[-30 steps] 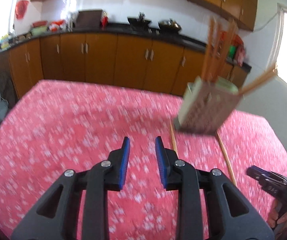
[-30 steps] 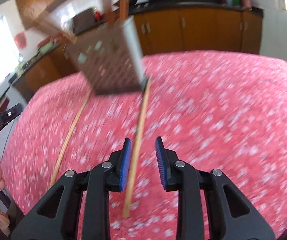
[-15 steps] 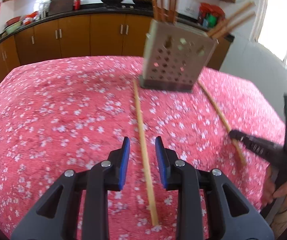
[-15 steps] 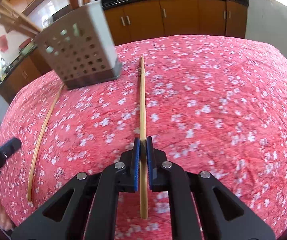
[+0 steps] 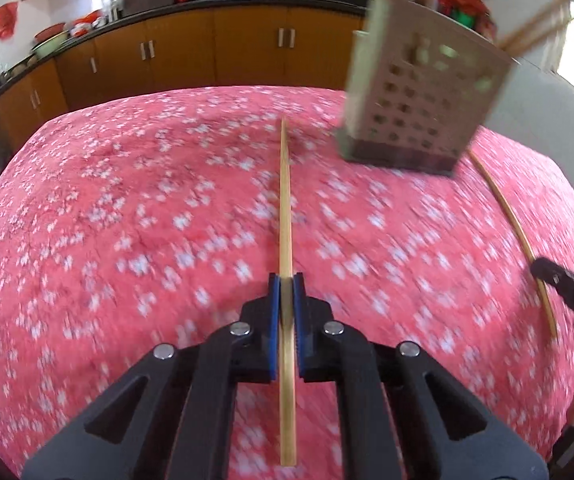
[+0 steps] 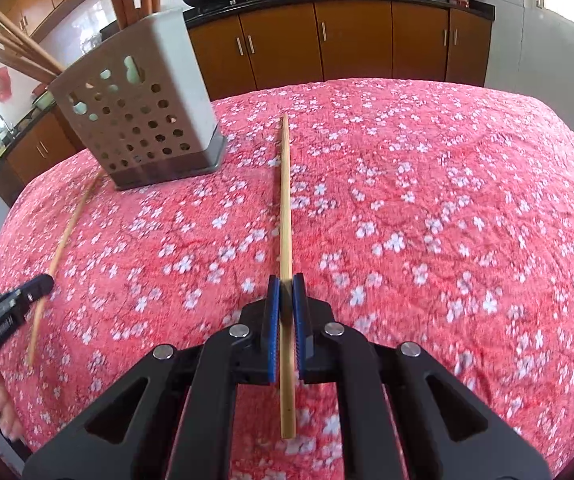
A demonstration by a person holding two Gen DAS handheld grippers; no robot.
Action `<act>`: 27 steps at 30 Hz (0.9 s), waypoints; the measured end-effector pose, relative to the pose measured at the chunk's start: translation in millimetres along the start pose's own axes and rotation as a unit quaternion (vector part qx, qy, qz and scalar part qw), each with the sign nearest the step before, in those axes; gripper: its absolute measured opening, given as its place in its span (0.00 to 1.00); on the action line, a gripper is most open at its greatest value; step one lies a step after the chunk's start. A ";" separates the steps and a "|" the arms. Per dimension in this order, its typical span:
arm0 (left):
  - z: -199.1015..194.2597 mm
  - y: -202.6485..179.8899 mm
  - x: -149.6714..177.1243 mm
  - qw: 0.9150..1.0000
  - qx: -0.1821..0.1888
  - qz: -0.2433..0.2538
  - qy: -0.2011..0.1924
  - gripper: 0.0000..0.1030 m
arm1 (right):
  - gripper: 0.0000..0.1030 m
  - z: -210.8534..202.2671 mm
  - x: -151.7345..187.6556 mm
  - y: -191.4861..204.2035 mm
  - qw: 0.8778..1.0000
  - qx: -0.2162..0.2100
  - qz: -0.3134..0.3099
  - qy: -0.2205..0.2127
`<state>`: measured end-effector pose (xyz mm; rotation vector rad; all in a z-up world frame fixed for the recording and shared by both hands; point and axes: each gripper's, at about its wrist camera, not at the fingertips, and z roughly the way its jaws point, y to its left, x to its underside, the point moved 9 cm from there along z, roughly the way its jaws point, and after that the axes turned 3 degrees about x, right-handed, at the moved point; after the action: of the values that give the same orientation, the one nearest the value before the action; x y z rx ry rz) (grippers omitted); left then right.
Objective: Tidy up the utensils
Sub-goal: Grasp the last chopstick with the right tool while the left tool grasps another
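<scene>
With both tools closed, each gripper grips one pale chopstick lying lengthwise on the pink floral tablecloth [image 6: 427, 208]. Left gripper [image 5: 285, 285]: blue pads pressed against the left chopstick [image 5: 285, 208], whose far tip points toward the cabinets and whose near end passes back between the arms. Right gripper [image 6: 285, 285]: pads clamped likewise on the right chopstick [image 6: 285, 200]. Perforated metal utensil holder [image 6: 143, 120] stands on the cloth between and beyond the two sticks, with several darker chopsticks already leaning out of its top. The left view is motion-blurred, so whether its stick has cleared the cloth cannot be judged; both appear to rest on or just above it.

Step in hand: grasp of the two loose chopsticks, apparently complete. The next move likely calls for lifting each stick, tilting it toward vertical, and lowering one end into the holder's open mouth, one hand after the other to avoid crossing at the rim and striking the sticks already inside.
</scene>
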<state>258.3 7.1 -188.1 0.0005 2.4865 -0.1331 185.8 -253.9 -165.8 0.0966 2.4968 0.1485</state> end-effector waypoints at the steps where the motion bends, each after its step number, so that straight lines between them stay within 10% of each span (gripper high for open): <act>1: 3.2 3.4 -4.7 1.000 0.001 -0.004 0.000 0.08 | 0.08 1.2 -1.4 0.5 1.000 0.001 -0.002 -0.001; 27: 18.2 23.5 -25.5 1.000 0.006 -0.025 -0.011 0.10 | 0.08 22.6 -22.4 5.2 0.999 0.020 -0.024 -0.013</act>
<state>290.4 29.5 -189.3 -0.0573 2.4655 -0.1668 217.4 -249.2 -169.9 0.0537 2.4738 0.0769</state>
